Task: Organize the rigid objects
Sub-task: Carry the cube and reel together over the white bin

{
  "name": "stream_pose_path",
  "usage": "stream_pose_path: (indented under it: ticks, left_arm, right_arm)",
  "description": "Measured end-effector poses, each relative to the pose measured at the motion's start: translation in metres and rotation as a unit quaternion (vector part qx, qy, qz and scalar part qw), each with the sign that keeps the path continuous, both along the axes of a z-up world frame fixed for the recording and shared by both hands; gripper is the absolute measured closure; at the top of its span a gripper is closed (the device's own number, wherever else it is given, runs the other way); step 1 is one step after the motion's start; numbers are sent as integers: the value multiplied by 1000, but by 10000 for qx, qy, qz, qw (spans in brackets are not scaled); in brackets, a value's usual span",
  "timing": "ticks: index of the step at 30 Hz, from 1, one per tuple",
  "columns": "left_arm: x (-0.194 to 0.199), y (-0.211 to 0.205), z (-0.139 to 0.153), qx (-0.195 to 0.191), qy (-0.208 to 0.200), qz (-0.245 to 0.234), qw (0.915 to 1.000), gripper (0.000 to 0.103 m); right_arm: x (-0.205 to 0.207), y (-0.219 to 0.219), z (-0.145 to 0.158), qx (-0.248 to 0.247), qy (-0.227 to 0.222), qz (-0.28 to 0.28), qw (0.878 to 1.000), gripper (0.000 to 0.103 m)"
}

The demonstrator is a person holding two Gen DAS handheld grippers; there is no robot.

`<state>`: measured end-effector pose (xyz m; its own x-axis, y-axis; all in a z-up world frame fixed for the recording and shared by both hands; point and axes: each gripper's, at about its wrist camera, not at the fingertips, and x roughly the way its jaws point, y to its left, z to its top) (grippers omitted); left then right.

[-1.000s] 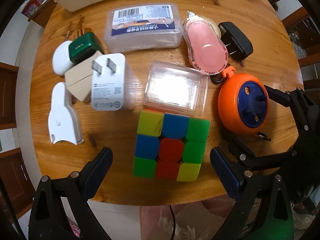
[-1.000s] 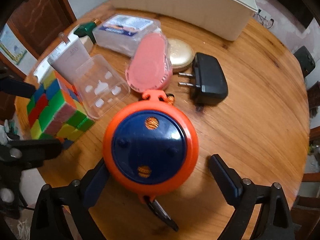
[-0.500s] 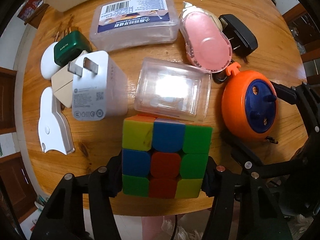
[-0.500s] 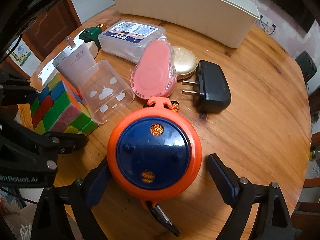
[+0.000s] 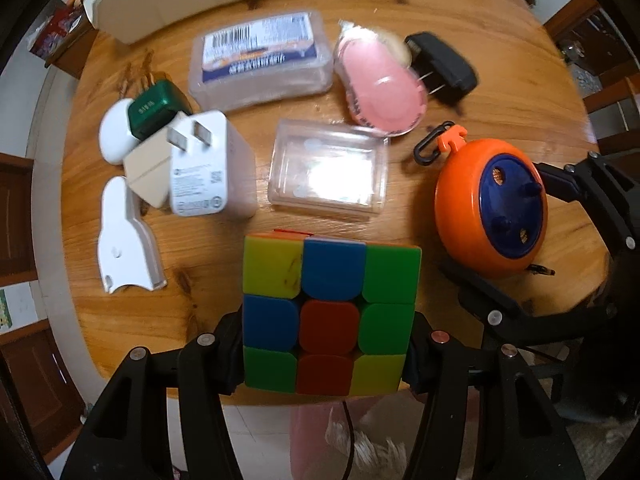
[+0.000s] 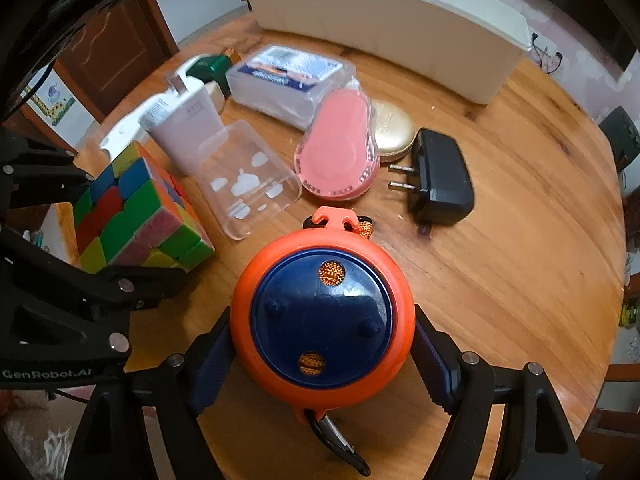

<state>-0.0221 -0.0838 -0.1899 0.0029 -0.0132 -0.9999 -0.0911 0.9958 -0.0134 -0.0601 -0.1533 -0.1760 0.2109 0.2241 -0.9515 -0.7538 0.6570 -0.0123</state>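
Clamping the cube [image 5: 328, 316] at the table's [image 5: 500, 92] near edge, the left gripper [image 5: 326, 354] has its pads pressed on both side faces, a square grip that suits flat sides. To its right, the right gripper [image 6: 322, 350] has just been closing around the orange reel [image 6: 322, 316]; its pads look to meet the rim, wide because the reel is broad. A cream bin [image 6: 384, 30] at the far edge is probably the destination.
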Motion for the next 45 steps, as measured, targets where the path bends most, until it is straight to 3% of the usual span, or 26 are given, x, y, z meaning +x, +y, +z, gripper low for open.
stream_pose_path:
  ticks: [11, 15, 20, 26, 32, 37, 41, 45]
  left_arm:
    - [19, 2, 82, 217, -749, -59, 9969, 41]
    - [19, 29, 133, 227, -1039, 139, 9942, 41]
    - [40, 54, 173, 438, -1406, 285, 9887, 41]
    - [84, 92, 197, 569, -1617, 109, 9851, 41]
    - [149, 138, 192, 440, -1493, 67, 9878, 41]
    - [200, 176, 169, 259, -1553, 229, 9873, 41]
    - [234, 198, 130, 139, -1456, 409, 9884, 41]
    - [256, 203, 81, -26, -1171, 464, 9920, 41]
  right_arm:
    - [7, -5, 76, 597, -508, -186, 9967, 22]
    - [24, -2, 103, 813, -667, -262, 9941, 22]
    - [52, 12, 139, 1073, -929, -309, 9894, 22]
    - [93, 40, 171, 1289, -1079, -612, 9839, 22]
    - [147, 80, 191, 1276, -1147, -1180, 9781, 22]
    - [199, 111, 181, 1162, -1010, -1723, 9729, 22]
    - [237, 148, 142, 727, -880, -1972, 9737, 22]
    - [259, 171, 84, 83, -620, -2109, 9755, 22]
